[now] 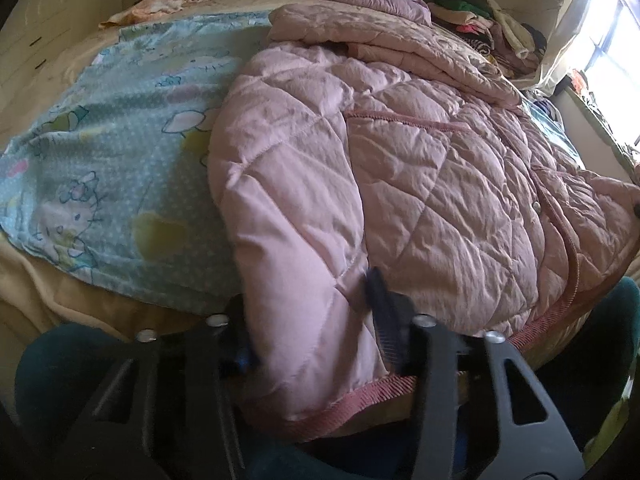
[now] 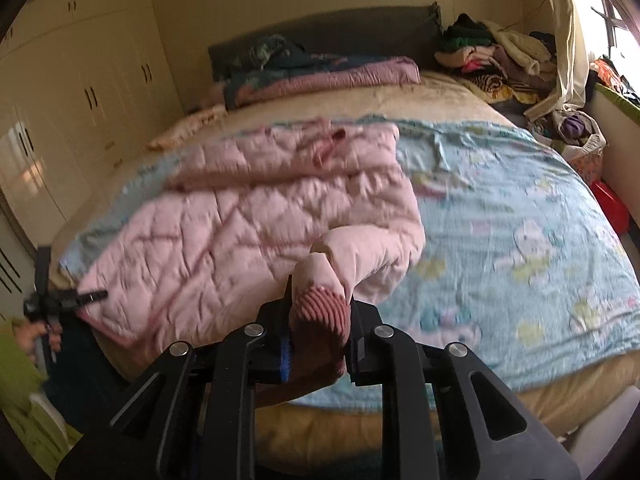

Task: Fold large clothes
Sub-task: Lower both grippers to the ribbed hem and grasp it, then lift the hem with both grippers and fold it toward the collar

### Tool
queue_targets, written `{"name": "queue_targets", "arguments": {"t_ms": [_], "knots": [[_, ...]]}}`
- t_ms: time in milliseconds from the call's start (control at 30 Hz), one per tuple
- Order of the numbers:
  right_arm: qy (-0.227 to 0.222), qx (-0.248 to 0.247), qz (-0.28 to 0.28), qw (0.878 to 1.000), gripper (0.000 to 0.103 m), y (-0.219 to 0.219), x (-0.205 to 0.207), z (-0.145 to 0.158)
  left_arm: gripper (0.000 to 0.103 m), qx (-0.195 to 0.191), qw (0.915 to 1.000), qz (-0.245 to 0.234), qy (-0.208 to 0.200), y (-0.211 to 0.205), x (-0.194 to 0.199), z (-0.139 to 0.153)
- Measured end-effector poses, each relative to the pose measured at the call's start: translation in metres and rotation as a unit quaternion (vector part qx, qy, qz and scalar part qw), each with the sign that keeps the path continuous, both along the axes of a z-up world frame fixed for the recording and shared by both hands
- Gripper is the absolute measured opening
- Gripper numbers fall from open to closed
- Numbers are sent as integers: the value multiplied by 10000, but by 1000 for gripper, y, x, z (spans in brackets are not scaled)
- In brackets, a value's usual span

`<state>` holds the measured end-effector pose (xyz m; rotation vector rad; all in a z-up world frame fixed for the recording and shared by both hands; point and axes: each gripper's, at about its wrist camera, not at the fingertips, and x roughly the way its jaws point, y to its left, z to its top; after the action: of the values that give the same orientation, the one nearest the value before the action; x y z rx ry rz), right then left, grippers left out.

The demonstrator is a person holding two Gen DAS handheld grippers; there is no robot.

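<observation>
A pink quilted jacket [image 1: 420, 168] lies spread on a light blue cartoon sheet [image 1: 112, 152] on the bed. My left gripper [image 1: 308, 312] is shut on the jacket's near hem by its ribbed dark pink trim [image 1: 360, 396]. In the right wrist view the jacket [image 2: 224, 232] lies at centre left. My right gripper [image 2: 320, 304] is shut on the sleeve's ribbed cuff [image 2: 320, 304] and holds it above the bed's near edge. The left gripper [image 2: 80, 298] shows at the jacket's left edge there.
The blue sheet [image 2: 520, 220] extends right of the jacket. Folded quilts [image 2: 320, 72] lie at the headboard. A heap of clothes [image 2: 496, 56] sits at the far right corner by the window. Wardrobes [image 2: 60, 120] line the left wall. A red object [image 2: 610, 204] sits by the bed's right side.
</observation>
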<state>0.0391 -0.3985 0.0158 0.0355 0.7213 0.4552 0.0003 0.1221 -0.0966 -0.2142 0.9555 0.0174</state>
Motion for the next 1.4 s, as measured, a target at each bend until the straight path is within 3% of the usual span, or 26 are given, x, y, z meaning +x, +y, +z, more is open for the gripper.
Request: {"name": "queue_targets", "arguments": {"t_ms": [133,267,567,867,1400], "knots": [[-115,281,-50,9995,18,-2,15,13,18,4,9998,-75,-191,-1,-3,9],[-237,427,-107,9987,17,-4,21,20,14,68,9990,-149,-424,-3,-1,24],[-380,752,-331,9959,17,-12,37,30,13,-45,9954,-176,-942,-1,17,61],[-561,760,-412,9947,17,-6,51,45,13,-310,9904,-97,-1346,8,42,92],[-553,984,-643,9915,17,-6,77,62,13,-522,9820,-49,-1813,15,65,126]]}}
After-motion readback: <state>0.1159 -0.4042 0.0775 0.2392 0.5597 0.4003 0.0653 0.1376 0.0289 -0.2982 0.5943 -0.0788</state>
